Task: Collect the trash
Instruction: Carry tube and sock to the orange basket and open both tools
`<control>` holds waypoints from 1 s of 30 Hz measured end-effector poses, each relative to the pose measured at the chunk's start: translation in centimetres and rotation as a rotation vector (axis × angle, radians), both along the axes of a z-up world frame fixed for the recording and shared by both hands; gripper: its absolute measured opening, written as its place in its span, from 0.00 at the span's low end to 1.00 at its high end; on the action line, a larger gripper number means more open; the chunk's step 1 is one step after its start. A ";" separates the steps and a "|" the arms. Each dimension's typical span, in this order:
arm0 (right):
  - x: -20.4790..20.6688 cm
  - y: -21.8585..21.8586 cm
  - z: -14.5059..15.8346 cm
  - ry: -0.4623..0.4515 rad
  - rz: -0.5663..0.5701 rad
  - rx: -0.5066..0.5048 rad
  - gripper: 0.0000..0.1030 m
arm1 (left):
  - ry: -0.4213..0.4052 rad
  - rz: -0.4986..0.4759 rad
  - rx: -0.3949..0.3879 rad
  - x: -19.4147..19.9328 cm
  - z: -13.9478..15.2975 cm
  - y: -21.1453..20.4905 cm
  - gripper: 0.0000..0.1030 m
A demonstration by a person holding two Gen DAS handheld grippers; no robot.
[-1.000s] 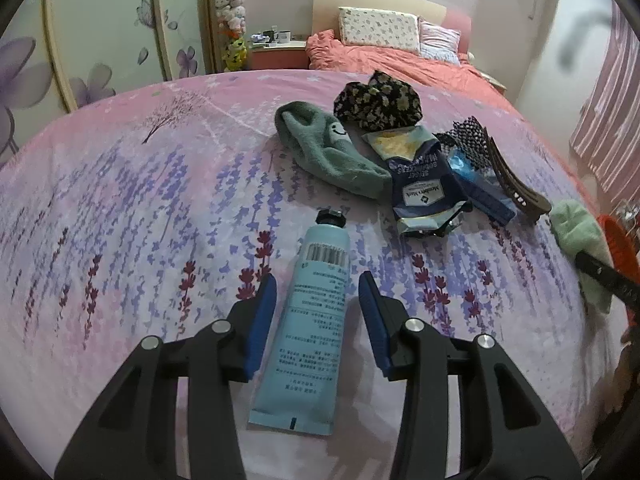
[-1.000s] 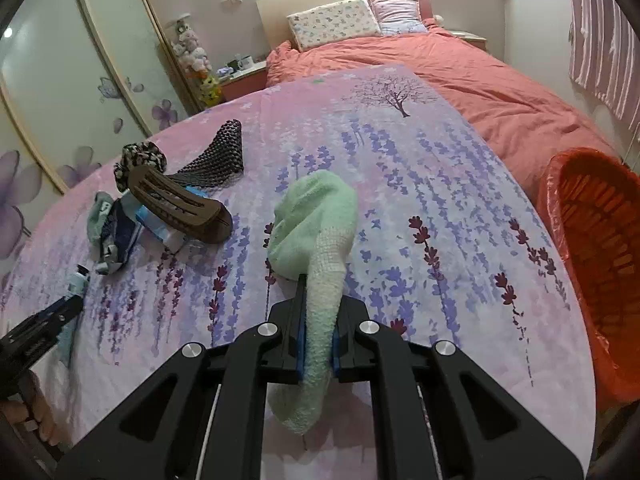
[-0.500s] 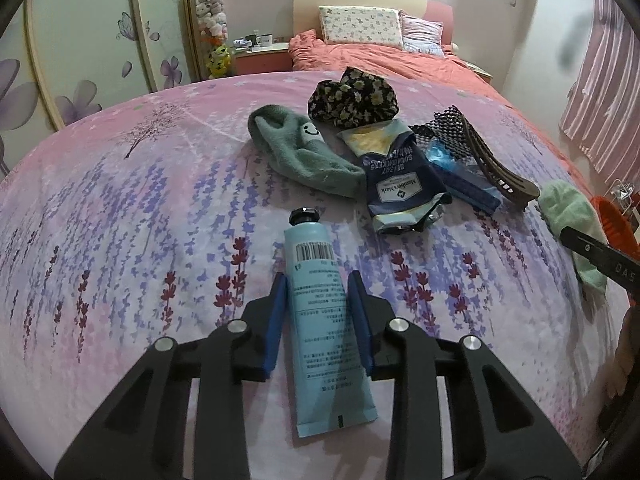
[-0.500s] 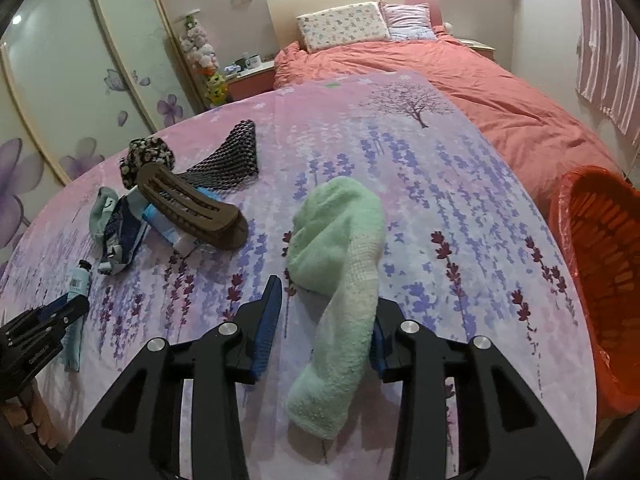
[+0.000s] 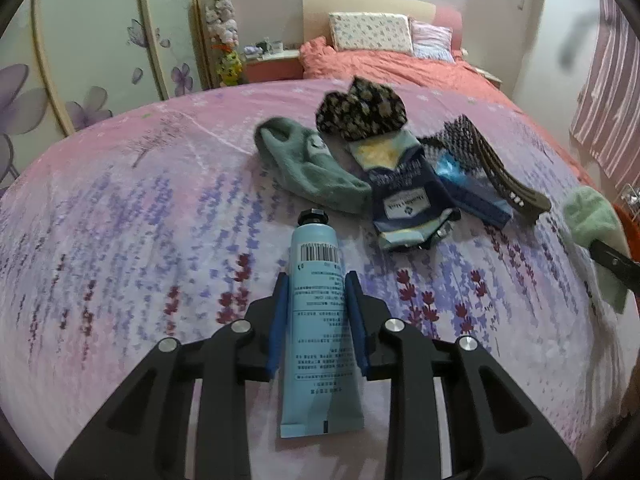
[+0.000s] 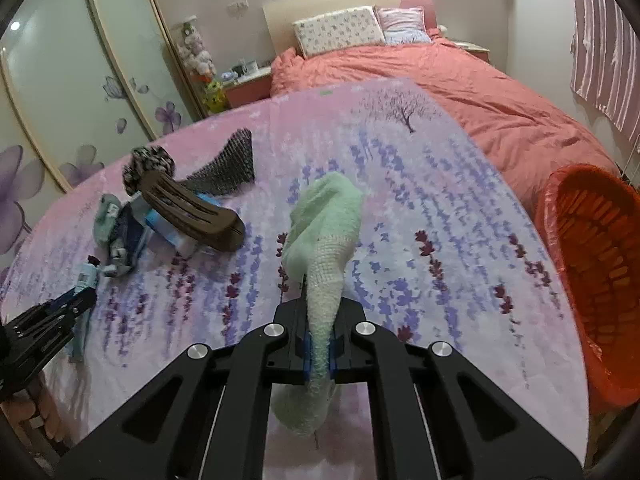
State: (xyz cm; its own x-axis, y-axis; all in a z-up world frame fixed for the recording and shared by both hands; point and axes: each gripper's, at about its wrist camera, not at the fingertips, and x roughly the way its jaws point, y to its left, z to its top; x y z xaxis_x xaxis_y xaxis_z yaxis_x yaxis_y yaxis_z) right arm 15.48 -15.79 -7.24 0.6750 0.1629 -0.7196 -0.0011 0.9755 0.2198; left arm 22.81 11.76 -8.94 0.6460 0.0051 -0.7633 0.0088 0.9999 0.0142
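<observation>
Lavender-print bedspread point(image 6: 440, 208), left claw point(image 5: 314, 280) gripping blue tube point(image 5: 318, 320), right claw point(image 6: 320, 300) clamping green sock point(image 6: 324, 232), red basket point(image 6: 592, 264) beside bed.

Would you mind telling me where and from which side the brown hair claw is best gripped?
Probably across the brown hair claw's narrow curved spine, coming from above. It lies on its side atop the blue packet, with its long slotted body sloping down, so a tool closing across the width looks surer than one closing along the length.
</observation>
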 end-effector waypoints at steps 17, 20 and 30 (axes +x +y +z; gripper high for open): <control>-5.8 -3.5 6.7 -0.164 -0.054 0.005 0.06 | -0.146 -0.099 -0.038 -5.0 8.3 -4.7 0.28; -7.0 -4.6 7.6 -0.200 -0.085 -0.012 0.06 | -0.168 -0.142 -0.055 -5.8 9.6 -7.0 0.28; -9.8 -9.4 9.0 -0.275 -0.211 -0.049 0.06 | -0.213 -0.306 -0.128 -7.5 12.2 -15.2 0.28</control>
State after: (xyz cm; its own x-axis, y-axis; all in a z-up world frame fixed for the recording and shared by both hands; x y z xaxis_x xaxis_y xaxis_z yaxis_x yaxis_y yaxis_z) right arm 5.65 -25.14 1.74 0.8597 -0.0312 -0.5098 0.1489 0.9701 0.1918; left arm 15.33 -3.41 3.23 0.7471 -0.2990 -0.5936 0.3175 0.9452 -0.0766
